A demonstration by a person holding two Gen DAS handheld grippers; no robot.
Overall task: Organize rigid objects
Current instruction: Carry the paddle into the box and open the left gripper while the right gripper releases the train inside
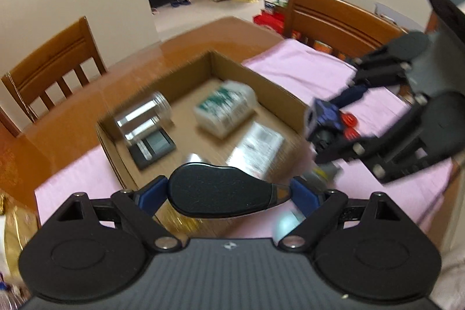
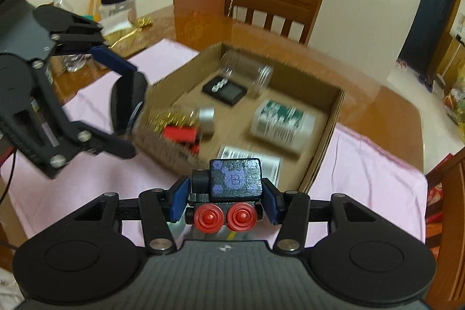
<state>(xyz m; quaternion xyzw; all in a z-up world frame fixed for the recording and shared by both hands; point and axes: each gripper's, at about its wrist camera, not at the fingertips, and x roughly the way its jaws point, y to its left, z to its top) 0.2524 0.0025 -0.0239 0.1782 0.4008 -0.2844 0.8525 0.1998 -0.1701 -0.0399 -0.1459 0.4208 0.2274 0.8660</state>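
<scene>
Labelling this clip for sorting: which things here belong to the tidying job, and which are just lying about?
Job:
left gripper holding black computer mouse
right gripper holding toy train
cardboard box
white bottle
clear jar

Lying about:
wooden chair
lidded jar

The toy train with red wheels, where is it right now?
The toy train is clamped in the right gripper, held above the pink cloth just short of the cardboard box's near edge.
</scene>
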